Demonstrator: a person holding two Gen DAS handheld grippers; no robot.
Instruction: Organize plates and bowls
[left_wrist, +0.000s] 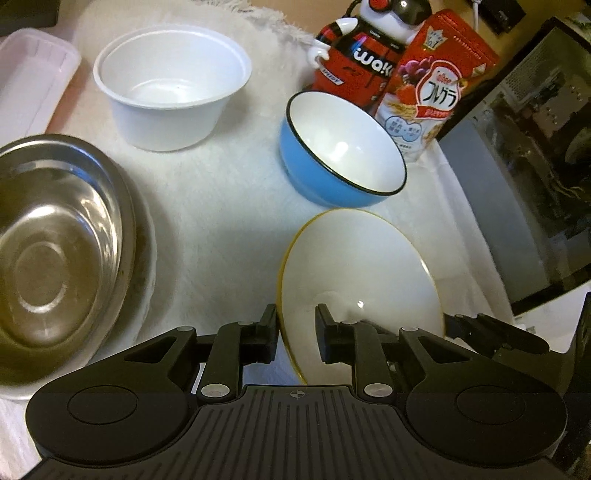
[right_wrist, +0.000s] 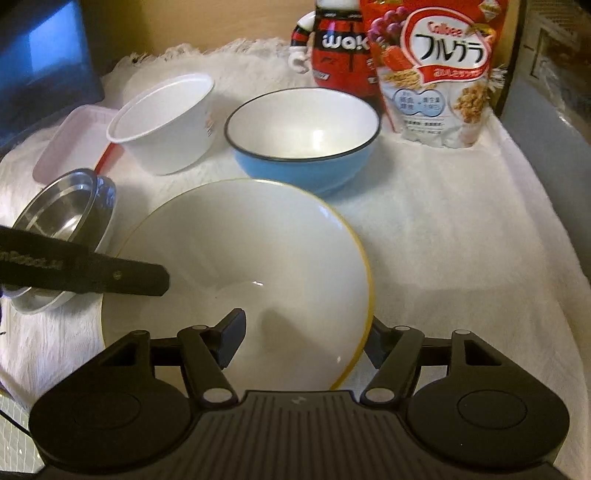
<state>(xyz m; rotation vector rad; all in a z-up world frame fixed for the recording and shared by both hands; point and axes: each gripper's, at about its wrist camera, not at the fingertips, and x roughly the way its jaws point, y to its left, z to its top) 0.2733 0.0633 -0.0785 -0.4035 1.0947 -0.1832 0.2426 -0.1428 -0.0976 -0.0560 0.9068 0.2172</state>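
A white bowl with a yellow rim (left_wrist: 362, 266) (right_wrist: 236, 258) hangs tilted over the white cloth. My left gripper (left_wrist: 295, 312) is shut on its rim, one finger outside the wall and one inside. One of its fingers (right_wrist: 122, 278) shows in the right wrist view, reaching over the bowl's left edge. My right gripper (right_wrist: 304, 325) is open around the bowl's opposite rim, its inner finger well away from the wall. Behind stand a blue bowl (left_wrist: 343, 147) (right_wrist: 303, 136), a white plastic bowl (left_wrist: 170, 92) (right_wrist: 166, 125) and a steel bowl (left_wrist: 55, 240) (right_wrist: 55, 210).
The steel bowl rests in a white dish (left_wrist: 147, 266). A cereal bag (left_wrist: 436, 92) (right_wrist: 443, 74) and a red robot figure (left_wrist: 351, 59) (right_wrist: 340, 48) stand at the back. A pink lidded box (left_wrist: 33, 81) (right_wrist: 74, 136) lies at the left. A dark case (left_wrist: 535, 166) borders the right.
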